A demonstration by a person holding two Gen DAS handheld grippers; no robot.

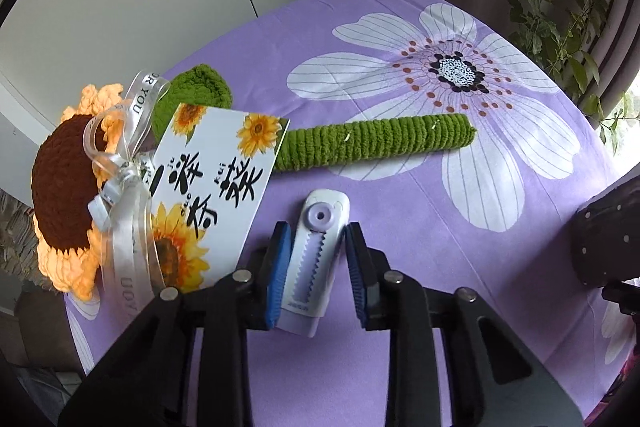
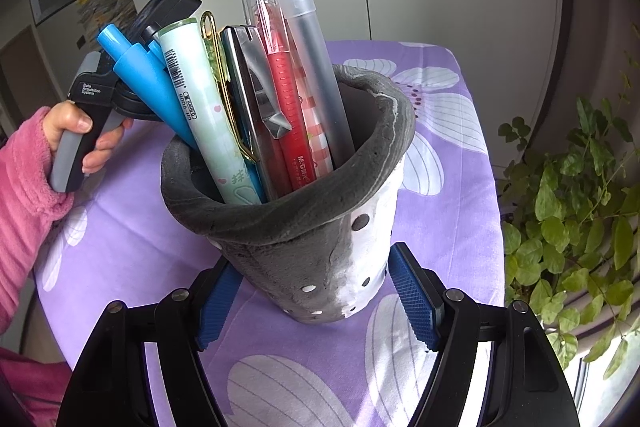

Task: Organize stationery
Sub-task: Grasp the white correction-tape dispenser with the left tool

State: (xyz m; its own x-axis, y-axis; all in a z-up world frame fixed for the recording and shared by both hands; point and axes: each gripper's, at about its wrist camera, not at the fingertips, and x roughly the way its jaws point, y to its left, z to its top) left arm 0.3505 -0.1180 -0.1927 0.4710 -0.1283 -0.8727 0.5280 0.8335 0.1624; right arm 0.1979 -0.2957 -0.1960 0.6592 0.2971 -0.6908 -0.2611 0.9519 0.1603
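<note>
Below, left gripper (image 1: pixel 316 239) with blue ribbed pads, jaws parted around a white and lilac correction-tape dispenser (image 1: pixel 310 259) lying flat on the purple floral tablecloth (image 1: pixel 400 235); left pad (image 1: pixel 278 267) touching or nearly touching the dispenser's side, right pad clearly apart from it, so not clamped. Beyond the dispenser, a crocheted sunflower with brown centre and orange petals (image 1: pixel 64 187), its green yarn stem (image 1: pixel 376 143) stretched rightward across the cloth, a white satin ribbon (image 1: pixel 128 163) tied at its neck, and a white card printed with sunflowers and black characters (image 1: pixel 216 187) resting over the stem's base.

Right wrist view: right gripper (image 2: pixel 312 295), jaws wide open on either side of a grey and white plush pen holder with dots (image 2: pixel 320 243), both pads apart from its wall. Holder upright on the cloth, filled with upright pens: blue marker (image 2: pixel 140 75), pale green pen with barcode (image 2: pixel 200 99), red pen (image 2: pixel 286 107), frosted translucent pen (image 2: pixel 304 39). Behind, left hand in pink fleece sleeve (image 2: pixel 76 131) gripping the other tool's handle. Leafy green houseplant (image 2: pixel 572 195) beside the table edge.
</note>
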